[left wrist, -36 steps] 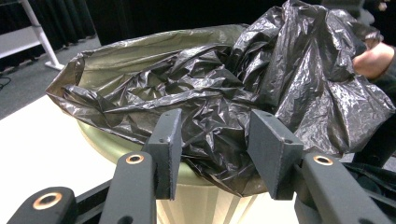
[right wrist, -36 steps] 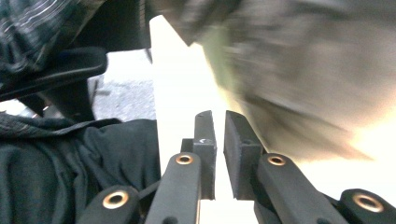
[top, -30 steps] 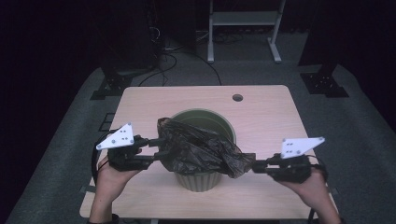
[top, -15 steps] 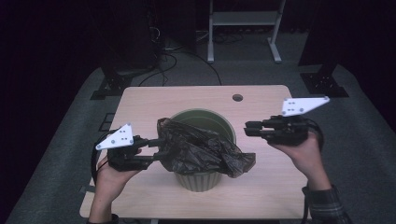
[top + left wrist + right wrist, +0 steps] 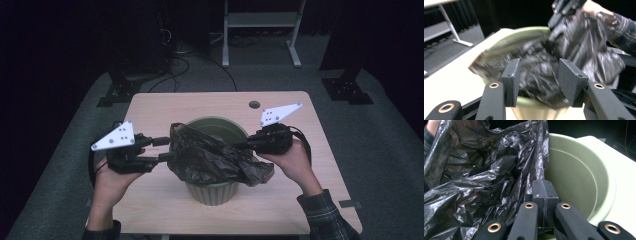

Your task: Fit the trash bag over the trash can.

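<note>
Draping over the green bin (image 5: 215, 187) on the table (image 5: 300, 200): black bag (image 5: 210, 160). Left gripper view: left gripper (image 5: 539, 75), jaws wide apart, bag between them. Right gripper view: right gripper (image 5: 543, 192), jaws pressed together on the bag's edge.

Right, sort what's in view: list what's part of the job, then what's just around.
In the job: black bag; green bin; left tongs, open around the bag; right tongs, shut on the bag's edge.

Just around: table; white stand; floor cables.
</note>
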`<state>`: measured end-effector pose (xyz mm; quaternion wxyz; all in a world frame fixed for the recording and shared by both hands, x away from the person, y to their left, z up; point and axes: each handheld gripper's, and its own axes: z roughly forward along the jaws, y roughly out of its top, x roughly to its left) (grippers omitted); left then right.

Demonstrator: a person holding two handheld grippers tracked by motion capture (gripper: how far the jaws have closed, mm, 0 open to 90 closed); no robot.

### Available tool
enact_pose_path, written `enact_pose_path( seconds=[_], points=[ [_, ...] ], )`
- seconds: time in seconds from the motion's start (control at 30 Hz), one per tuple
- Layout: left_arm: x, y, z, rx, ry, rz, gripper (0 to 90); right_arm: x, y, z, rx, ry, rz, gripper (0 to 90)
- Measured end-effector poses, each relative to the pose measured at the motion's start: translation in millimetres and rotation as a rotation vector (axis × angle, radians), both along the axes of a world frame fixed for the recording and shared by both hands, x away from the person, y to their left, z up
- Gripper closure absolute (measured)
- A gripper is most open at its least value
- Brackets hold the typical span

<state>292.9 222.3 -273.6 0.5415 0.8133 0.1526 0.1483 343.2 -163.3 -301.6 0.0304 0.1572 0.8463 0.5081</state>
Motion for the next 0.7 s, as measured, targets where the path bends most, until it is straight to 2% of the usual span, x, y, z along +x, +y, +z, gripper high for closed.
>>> enact_pose_path(
  seconds=[0.13,0.23,0.4,0.43,0.53,0.63,0.7],
  points=[
    [20.1,-4.6,22.0,-0.004,-0.016,-0.006,50.9,-0.3,0.5,2.3,0.025,-0.028,-0.011,90.0],
    [37.4,-17.0,27.5,0.007,-0.013,-0.024,49.5,-0.2,0.0,6.3,0.054,-0.054,-0.019,90.0],
    [60.1,-41.2,18.4,0.041,0.021,-0.066,46.3,4.7,1.6,14.2,0.088,-0.074,-0.025,90.0],
    [63.0,-45.6,15.3,0.059,0.026,-0.073,46.3,5.4,2.0,15.3,0.093,-0.076,-0.023,90.0],
    [69.8,-55.7,6.9,0.107,0.041,-0.084,45.0,6.3,3.4,17.5,0.097,-0.084,-0.021,90.0],
    [75.3,-62.6,-1.3,0.133,0.053,-0.098,44.9,5.8,4.1,19.4,0.106,-0.092,-0.015,90.0],
    [77.7,-64.2,-5.1,0.154,0.057,-0.096,48.1,4.5,4.8,21.1,0.115,-0.097,-0.012,90.0]
  ],
)
